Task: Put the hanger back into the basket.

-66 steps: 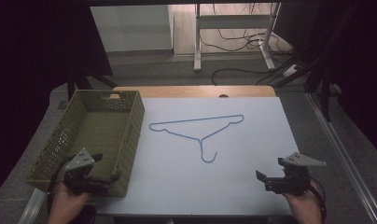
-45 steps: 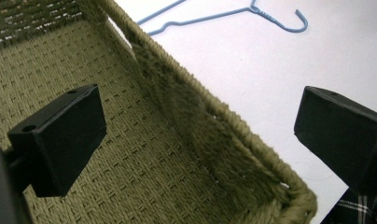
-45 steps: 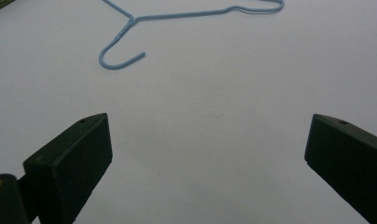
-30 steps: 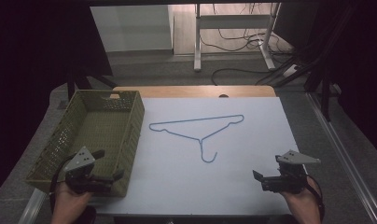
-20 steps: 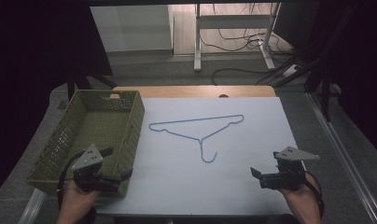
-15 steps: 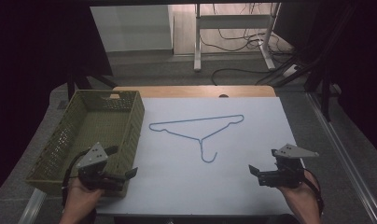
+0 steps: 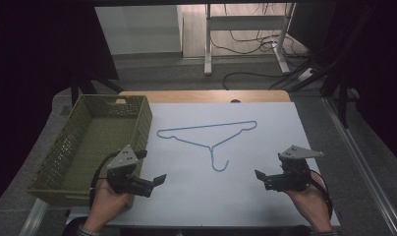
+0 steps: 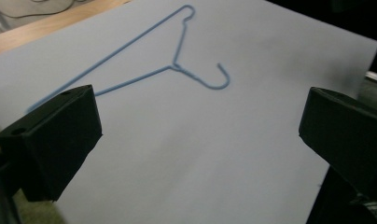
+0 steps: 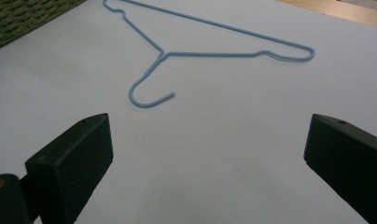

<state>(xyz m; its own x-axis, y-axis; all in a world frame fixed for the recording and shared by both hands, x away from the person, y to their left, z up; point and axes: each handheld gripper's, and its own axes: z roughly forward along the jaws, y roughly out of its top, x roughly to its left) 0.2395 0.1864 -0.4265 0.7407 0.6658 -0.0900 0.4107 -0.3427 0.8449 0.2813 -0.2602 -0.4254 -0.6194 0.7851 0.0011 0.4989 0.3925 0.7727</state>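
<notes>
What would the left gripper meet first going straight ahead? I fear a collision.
Probably the blue wire hanger, lying flat ahead of the open left gripper; only bare white tabletop lies between. Depth is uncertain.

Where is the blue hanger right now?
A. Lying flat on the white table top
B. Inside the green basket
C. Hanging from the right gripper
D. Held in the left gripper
A: the blue hanger lies flat on the white table top, beside the green basket, and both the left gripper and right gripper are open and apart from it.
</notes>
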